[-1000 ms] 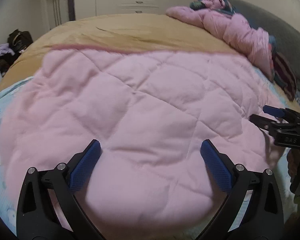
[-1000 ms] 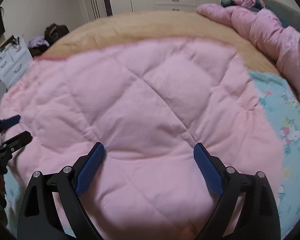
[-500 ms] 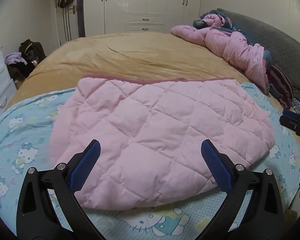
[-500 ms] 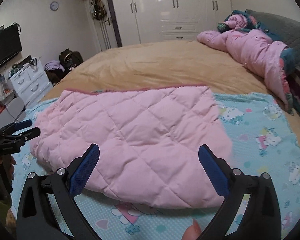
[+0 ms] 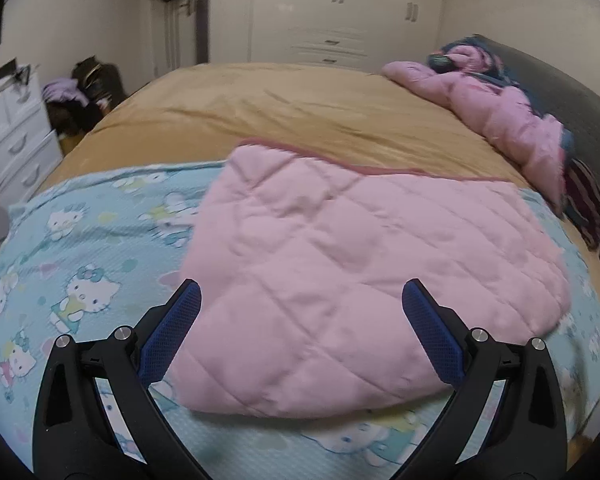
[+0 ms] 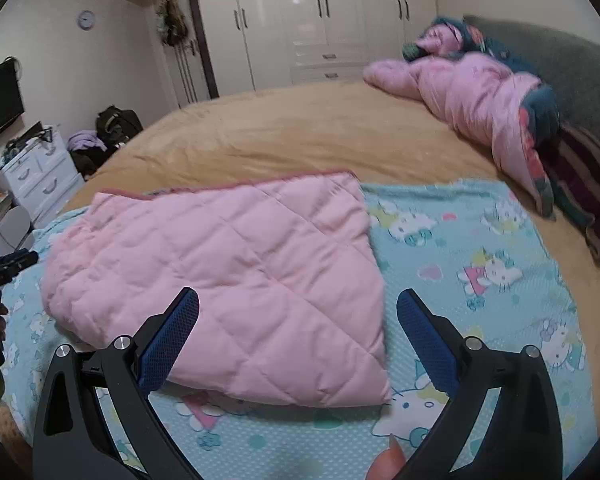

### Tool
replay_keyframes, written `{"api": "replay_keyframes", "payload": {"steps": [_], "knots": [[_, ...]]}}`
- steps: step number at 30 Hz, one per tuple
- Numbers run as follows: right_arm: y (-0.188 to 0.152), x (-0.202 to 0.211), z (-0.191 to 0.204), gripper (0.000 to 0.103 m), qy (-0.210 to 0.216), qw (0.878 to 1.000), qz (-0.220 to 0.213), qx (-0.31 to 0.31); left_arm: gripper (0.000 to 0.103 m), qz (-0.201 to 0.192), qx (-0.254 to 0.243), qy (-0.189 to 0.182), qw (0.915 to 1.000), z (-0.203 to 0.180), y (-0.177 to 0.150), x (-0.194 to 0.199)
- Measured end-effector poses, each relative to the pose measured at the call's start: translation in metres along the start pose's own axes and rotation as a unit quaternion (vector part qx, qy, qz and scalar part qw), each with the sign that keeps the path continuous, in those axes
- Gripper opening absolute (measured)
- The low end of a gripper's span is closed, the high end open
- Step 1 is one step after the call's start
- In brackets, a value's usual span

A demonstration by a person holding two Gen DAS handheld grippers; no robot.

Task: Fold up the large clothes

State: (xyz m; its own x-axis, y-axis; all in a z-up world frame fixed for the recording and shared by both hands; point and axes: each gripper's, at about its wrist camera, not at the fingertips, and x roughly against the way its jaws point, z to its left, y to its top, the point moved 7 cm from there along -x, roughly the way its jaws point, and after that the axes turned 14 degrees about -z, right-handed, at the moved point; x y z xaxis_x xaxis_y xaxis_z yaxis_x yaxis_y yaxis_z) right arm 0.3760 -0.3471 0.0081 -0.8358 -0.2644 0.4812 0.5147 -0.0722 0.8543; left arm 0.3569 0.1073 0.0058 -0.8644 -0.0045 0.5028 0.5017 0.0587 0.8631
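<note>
A pink quilted garment lies folded flat in a rectangle on a light blue cartoon-print sheet on the bed; it also shows in the right wrist view. My left gripper is open and empty, held above the garment's near edge. My right gripper is open and empty, above the garment's near right corner. The left gripper's tips show at the left edge of the right wrist view, beside the garment's left end.
A tan bedspread covers the far bed. A pink jacket pile and dark striped cloth lie by the grey headboard. White drawers, bags and wardrobes stand beyond.
Both grippers pulled back and up from the garment, which now lies smaller in view with the blue sheet showing around it. The left gripper has turned left.
</note>
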Motion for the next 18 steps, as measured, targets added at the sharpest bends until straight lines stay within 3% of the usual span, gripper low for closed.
{"api": "replay_keyframes", "payload": {"steps": [9,13,18], "knots": [[-0.026,-0.059,-0.039,0.099,-0.011,0.996,0.075,-0.036,0.095,0.054,0.050,0.024,0.9970,0.051,-0.013,-0.055],[-0.035,-0.086,-0.048,0.099,0.021,0.990,0.114,-0.081,0.095,0.077,0.080,0.001,0.9938,0.056,-0.026,-0.075],[-0.047,-0.118,-0.048,0.099,0.041,0.982,0.158,-0.094,0.095,0.098,0.122,-0.031,0.9872,0.059,-0.040,-0.098]]}}
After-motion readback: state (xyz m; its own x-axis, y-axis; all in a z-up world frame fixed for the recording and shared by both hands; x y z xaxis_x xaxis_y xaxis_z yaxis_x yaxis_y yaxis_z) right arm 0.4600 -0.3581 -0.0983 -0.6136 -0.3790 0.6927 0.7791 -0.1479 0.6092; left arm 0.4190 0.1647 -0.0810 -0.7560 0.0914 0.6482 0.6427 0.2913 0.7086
